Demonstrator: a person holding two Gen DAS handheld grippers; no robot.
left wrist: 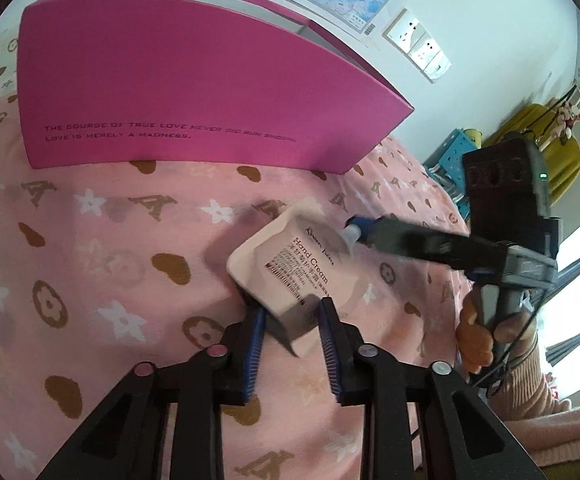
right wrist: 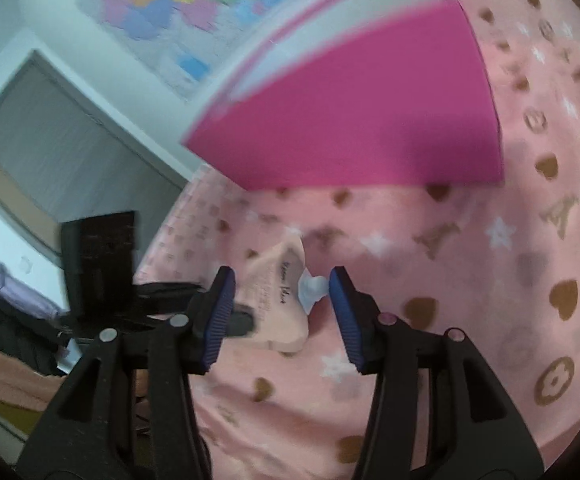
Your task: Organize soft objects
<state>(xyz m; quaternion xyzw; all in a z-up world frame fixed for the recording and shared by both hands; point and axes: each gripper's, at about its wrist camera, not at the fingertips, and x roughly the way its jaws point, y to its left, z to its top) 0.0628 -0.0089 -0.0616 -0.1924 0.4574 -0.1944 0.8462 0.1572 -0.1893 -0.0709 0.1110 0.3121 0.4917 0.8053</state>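
Note:
A cream hand cream tube is held just above the pink patterned blanket. My left gripper is shut on the tube's lower end, its blue pads on both sides. My right gripper reaches in from the right beside the tube's upper end. In the right wrist view the right gripper is open, its jaws wide apart, with the tube and a small white-blue scrap between them. The left gripper's finger shows at the tube.
A large open pink box stands on the blanket behind the tube, also in the right wrist view. A wall with a map and sockets is beyond. A yellow chair and blue stool stand off the bed's right edge.

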